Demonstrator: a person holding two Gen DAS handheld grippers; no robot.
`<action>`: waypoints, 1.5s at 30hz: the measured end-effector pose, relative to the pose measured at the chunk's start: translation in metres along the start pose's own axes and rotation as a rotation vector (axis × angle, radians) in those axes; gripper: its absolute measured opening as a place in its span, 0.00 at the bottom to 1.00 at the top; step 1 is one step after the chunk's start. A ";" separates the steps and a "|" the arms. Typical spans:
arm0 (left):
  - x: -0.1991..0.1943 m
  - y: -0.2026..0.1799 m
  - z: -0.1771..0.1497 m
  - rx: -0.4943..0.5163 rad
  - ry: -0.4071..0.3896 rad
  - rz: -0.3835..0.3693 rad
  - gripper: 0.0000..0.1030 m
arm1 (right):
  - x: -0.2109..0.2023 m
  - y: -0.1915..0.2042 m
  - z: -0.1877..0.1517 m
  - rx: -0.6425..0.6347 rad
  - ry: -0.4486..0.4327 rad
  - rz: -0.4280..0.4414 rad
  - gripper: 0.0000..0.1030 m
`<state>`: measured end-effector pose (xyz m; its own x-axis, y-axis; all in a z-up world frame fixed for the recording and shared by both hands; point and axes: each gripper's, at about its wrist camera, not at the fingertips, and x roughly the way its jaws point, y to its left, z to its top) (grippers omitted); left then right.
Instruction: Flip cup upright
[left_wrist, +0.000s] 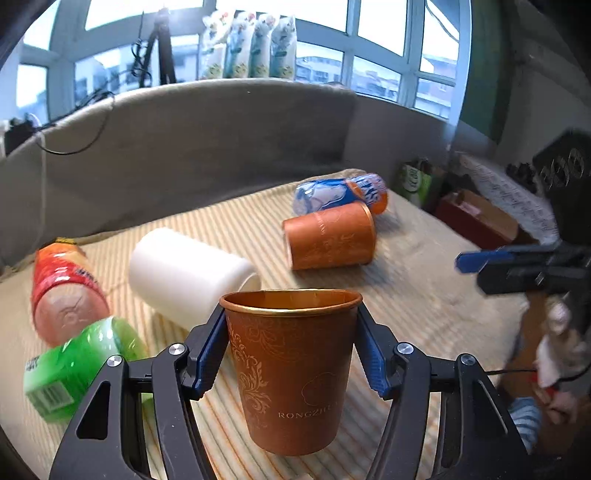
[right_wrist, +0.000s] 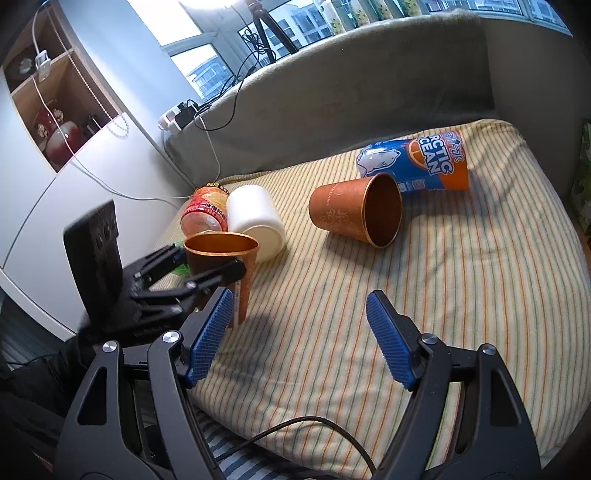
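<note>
The left claw (left_wrist: 291, 350) is squeezing one cup (left_wrist: 291, 369) upright — nearly done. The right claw (right_wrist: 299, 339) is hanging wide open, empty; another cup (right_wrist: 354, 210), at one o'clock, is lying sideways.

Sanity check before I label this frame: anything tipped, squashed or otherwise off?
Yes. The held orange cup is upright in the left claw, but its rim is squeezed out of round. A second orange cup, the white cup and the Arctic Ocean cup lie on their sides.
</note>
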<state>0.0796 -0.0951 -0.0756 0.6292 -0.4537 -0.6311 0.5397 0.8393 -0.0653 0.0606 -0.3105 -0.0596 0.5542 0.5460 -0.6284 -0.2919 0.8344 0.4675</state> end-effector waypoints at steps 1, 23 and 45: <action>-0.001 0.001 -0.003 -0.003 0.001 -0.001 0.61 | -0.001 0.000 0.000 0.002 -0.001 0.000 0.76; -0.037 -0.008 -0.030 -0.017 -0.013 0.018 0.65 | -0.016 0.029 -0.008 -0.042 -0.028 0.004 0.76; -0.074 -0.005 -0.037 -0.061 -0.065 0.067 0.78 | -0.021 0.056 -0.025 -0.122 -0.128 -0.062 0.84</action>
<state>0.0093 -0.0550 -0.0574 0.6990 -0.4128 -0.5839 0.4613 0.8843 -0.0730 0.0135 -0.2735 -0.0355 0.6663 0.4859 -0.5657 -0.3424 0.8732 0.3467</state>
